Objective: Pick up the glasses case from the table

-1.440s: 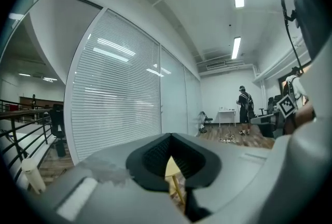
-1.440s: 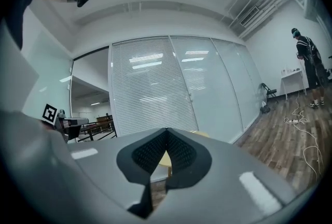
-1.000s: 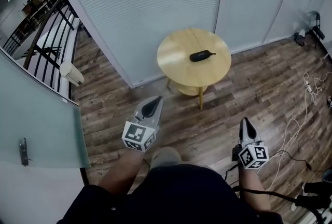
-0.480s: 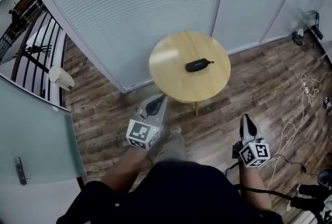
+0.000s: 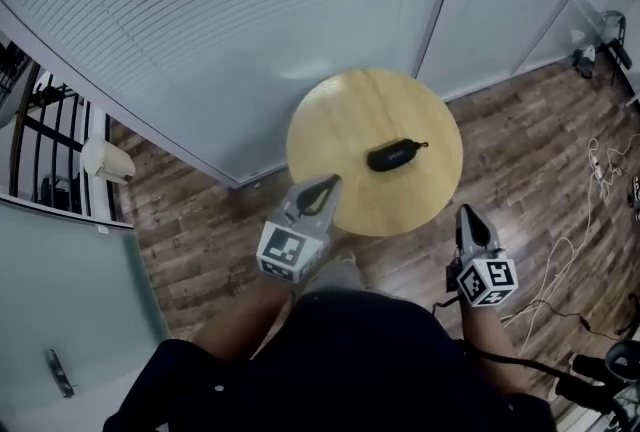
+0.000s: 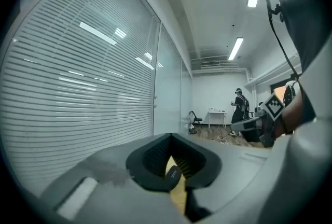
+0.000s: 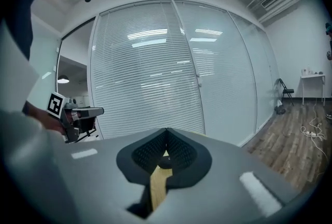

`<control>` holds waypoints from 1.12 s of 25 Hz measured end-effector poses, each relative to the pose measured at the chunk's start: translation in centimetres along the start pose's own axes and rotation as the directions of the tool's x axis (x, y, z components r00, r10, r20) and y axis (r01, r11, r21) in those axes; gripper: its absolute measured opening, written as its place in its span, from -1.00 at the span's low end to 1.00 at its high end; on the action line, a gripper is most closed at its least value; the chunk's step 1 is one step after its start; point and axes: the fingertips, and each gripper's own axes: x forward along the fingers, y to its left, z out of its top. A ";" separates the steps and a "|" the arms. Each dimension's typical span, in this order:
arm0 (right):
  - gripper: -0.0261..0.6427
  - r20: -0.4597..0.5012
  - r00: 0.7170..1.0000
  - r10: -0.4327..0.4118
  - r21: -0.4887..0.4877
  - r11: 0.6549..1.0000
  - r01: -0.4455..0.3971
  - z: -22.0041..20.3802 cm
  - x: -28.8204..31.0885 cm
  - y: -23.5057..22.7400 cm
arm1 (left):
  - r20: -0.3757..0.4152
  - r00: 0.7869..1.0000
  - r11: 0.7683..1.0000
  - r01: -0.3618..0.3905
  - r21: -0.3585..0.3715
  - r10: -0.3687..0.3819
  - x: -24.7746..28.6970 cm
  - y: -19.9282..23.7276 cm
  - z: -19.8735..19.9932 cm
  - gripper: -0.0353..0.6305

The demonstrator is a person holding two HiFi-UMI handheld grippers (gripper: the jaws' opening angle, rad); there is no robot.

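The black glasses case [image 5: 393, 154] lies right of centre on the round wooden table [image 5: 340, 125]. My left gripper [image 5: 325, 188] is shut and empty, its tip over the table's near edge, down and left of the case. My right gripper [image 5: 467, 217] is also shut and empty, held just off the table's right front rim. In the left gripper view the closed jaws [image 6: 171, 136] leave a slit showing the wood and a small dark shape [image 6: 173, 173], probably the case. The right gripper view shows the same through its closed jaws [image 7: 166, 129].
A glass wall with blinds [image 5: 250, 10] runs close behind the table. White cables [image 5: 570, 250] trail over the wooden floor on the right. A second person [image 6: 239, 108] stands far off by a white desk. A glass door [image 5: 60, 320] is at the lower left.
The table has come nearer and lower in the head view. Both grippers have advanced with the person; the left tip now overlaps the table's near edge. Both stay shut.
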 end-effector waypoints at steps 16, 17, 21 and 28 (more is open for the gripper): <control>-0.86 -0.264 0.950 0.167 -0.039 0.982 -0.183 -6.6 17.1 -3.4 | -0.140 0.989 0.994 -0.055 -0.091 0.042 12.2 6.8 -6.8 -0.88; -0.86 -0.286 0.937 0.200 -0.039 0.975 -0.220 -7.5 18.1 -3.5 | -0.147 0.986 0.991 -0.089 -0.098 0.074 12.8 7.2 -7.2 -0.88; -0.73 -0.358 0.865 0.351 -0.053 0.917 -0.394 -9.9 20.8 -2.8 | -0.170 0.974 0.974 -0.172 -0.149 0.146 15.0 7.5 -8.1 -0.88; 0.05 -0.511 0.653 0.559 -0.224 0.647 -0.729 -14.5 26.4 -2.6 | -0.178 0.957 0.960 -0.251 -0.119 0.228 19.1 7.9 -10.9 -0.88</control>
